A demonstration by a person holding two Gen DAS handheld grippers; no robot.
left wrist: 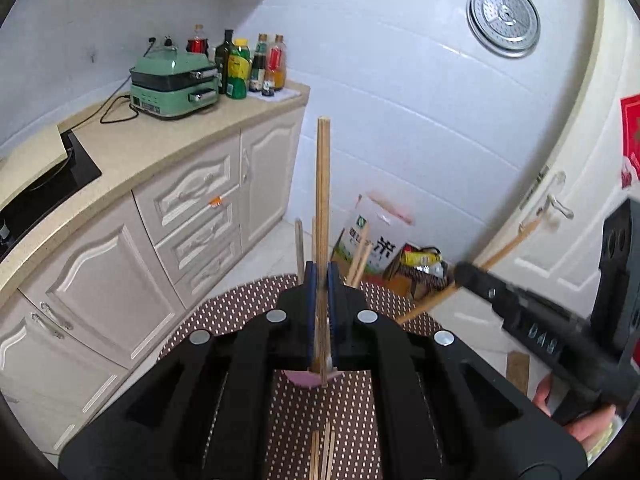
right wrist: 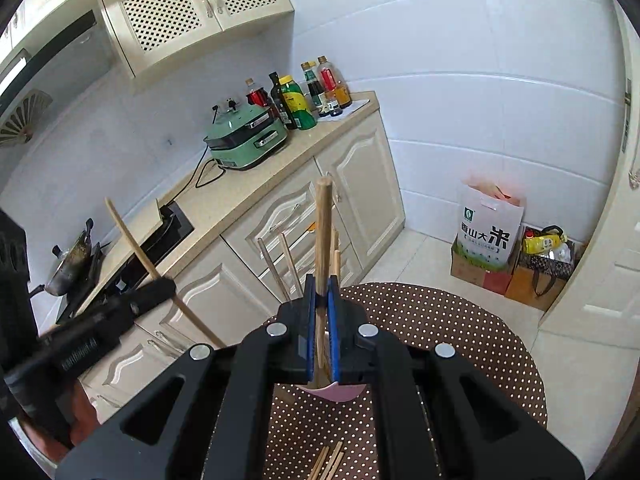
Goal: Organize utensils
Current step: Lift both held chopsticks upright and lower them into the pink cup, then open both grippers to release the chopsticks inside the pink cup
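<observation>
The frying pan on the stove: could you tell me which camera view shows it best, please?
The right wrist view: the frying pan sits in plain sight on the black stove at left. The left wrist view catches only the stove's corner; the pan is out of sight there.

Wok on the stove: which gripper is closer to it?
Left. The left gripper, holding a chopstick, is on the side of the wok; the right gripper, holding another chopstick, is farther off above the dotted table.
</observation>
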